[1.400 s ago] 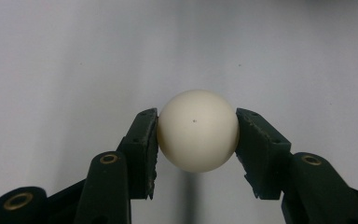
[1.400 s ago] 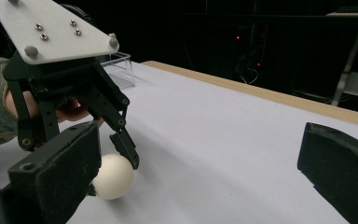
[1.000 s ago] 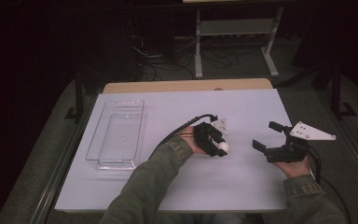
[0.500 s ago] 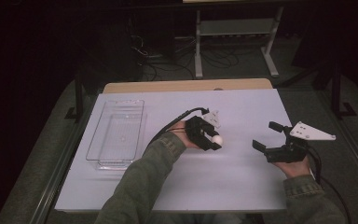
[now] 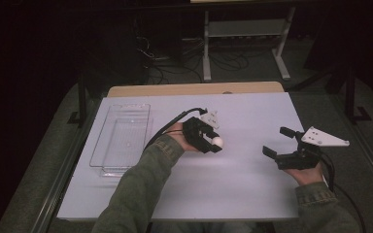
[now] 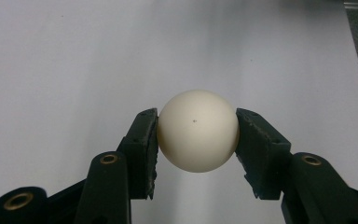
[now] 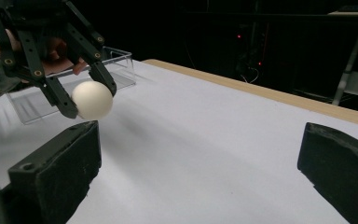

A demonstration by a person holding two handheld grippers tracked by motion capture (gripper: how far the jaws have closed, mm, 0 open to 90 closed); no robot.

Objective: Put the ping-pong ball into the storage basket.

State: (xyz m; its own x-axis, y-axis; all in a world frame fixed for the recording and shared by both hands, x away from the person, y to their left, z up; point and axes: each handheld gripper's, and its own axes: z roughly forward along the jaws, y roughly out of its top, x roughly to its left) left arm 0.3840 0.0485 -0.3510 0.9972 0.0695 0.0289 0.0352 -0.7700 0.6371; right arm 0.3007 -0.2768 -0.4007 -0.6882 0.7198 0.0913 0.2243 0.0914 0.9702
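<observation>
step in hand: carry, small white round ball (image 6: pixel 198 131) already gripped by left gripper (image 5: pixel 214 142), centre of high view, raised off white table (image 5: pixel 252 184). ball sits between both black pads (image 6: pixel 146 156), squeezed at its widest part. right gripper (image 5: pixel 279 142) idle at right of frame, jaws spread wide, nothing between. likely next: swing ball left toward clear plastic rectangular tray (image 5: pixel 121 141) at left of frame, lower inside walls, then release gently, since ball rolls.
</observation>
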